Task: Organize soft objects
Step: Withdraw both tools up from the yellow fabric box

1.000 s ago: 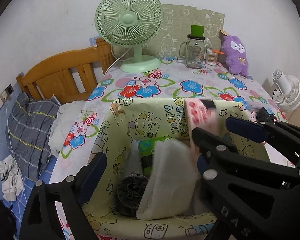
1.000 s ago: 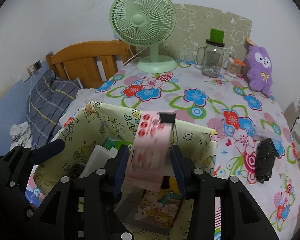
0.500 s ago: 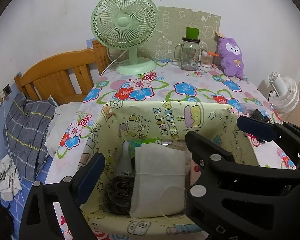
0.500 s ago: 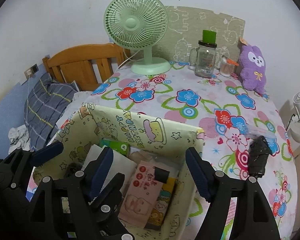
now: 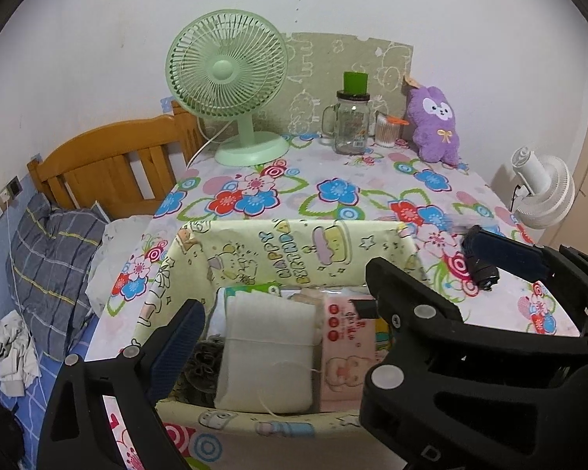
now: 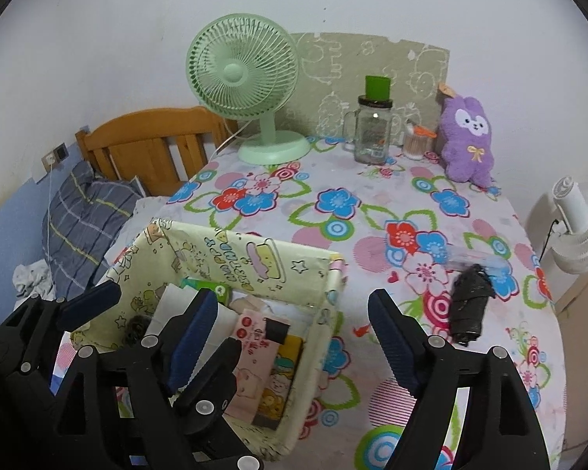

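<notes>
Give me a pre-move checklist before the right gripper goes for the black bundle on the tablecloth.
1. Right gripper empty, fingers spread: ok.
2. Pink packet lies inside the fabric basket, clear of the fingers: ok.
3. Black bundle in sight on the tablecloth, to the right of the basket, nothing on top of it: ok.
4. Path from the right gripper to the bundle free of the basket rim: cannot tell; the left finger hangs over the basket.
5. Left gripper open and over the basket, away from the bundle: ok.
6. Whether the bundle is rolled tight enough to lift in one piece: cannot tell.
</notes>
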Tool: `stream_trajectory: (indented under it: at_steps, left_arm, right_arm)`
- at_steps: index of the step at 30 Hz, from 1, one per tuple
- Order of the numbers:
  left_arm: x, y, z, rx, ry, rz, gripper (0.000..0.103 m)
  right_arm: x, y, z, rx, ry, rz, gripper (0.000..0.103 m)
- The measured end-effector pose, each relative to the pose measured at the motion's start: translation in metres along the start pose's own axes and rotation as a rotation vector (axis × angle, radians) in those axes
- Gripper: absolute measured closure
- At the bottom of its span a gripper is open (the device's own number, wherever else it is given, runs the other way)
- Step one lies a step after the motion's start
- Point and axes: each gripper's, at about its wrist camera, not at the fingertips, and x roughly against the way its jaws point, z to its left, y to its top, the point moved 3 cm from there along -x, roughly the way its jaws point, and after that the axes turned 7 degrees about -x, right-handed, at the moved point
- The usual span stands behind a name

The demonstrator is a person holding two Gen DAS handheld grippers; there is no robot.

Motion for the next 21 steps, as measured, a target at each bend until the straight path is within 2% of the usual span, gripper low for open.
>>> stream_trajectory:
  at_steps: [21]
  left_arm:
    - [0.041,0.015,-0.043,-0.030,0.000,-0.082,0.006]
  right_arm:
    - [0.056,0.006,-0.039,-0.032,-0.036,-0.117,0.009]
